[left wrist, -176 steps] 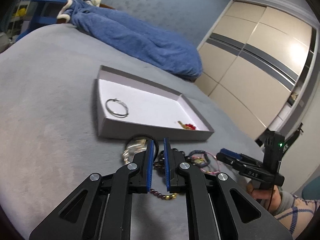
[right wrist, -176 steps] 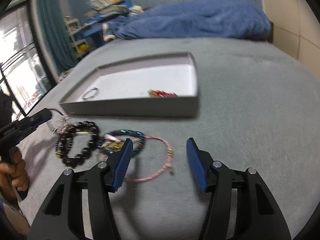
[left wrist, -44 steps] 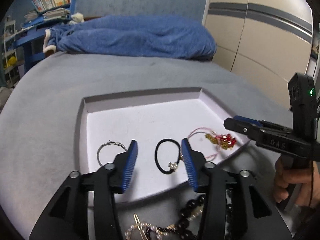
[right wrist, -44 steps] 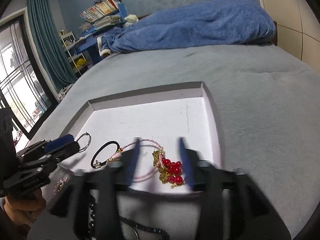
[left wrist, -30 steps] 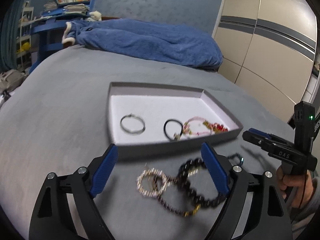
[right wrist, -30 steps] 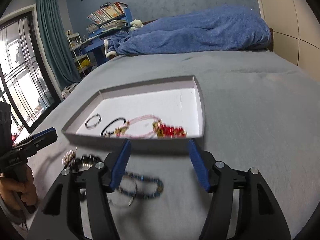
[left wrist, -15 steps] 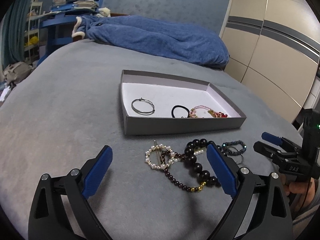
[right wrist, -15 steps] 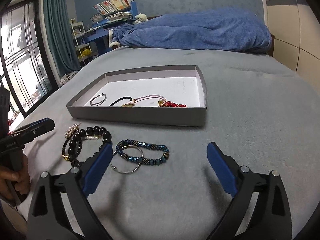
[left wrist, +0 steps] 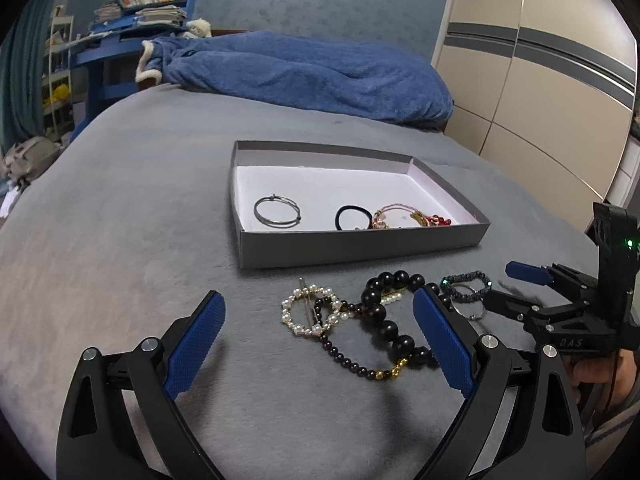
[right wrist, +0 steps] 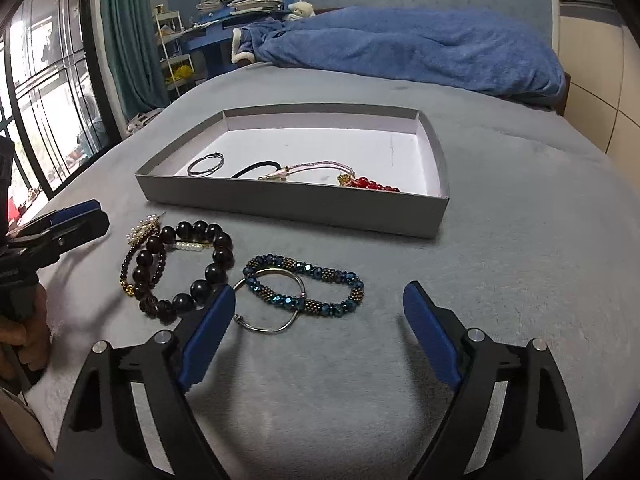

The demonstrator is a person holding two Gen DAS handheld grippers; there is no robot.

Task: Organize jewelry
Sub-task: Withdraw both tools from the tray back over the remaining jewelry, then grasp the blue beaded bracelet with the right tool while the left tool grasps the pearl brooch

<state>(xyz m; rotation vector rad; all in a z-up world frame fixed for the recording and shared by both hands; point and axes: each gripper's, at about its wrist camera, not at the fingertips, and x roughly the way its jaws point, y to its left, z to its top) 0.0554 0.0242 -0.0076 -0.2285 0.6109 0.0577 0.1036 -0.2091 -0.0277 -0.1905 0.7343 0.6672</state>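
A grey shallow box [left wrist: 352,246] [right wrist: 288,204] lies on the grey bed. It holds a silver ring [left wrist: 277,211], a black hair tie [left wrist: 352,216], a pink bracelet [left wrist: 394,216] and red beads [right wrist: 372,184]. In front of it lie a pearl ring [left wrist: 308,311], a black bead bracelet [right wrist: 188,264], a blue bead bracelet [right wrist: 308,284] and a silver bangle [right wrist: 272,300]. My left gripper [left wrist: 318,336] is open and empty above the pearl ring. My right gripper [right wrist: 318,324] is open and empty above the blue bracelet.
A blue blanket [left wrist: 304,76] lies at the far end of the bed. A wardrobe [left wrist: 552,80] stands to the right. A blue desk with books [right wrist: 240,8] and a window [right wrist: 36,100] are to the left.
Both grippers pulled back from the box and opened wide. The black hair tie and pink bracelet now lie inside the box.
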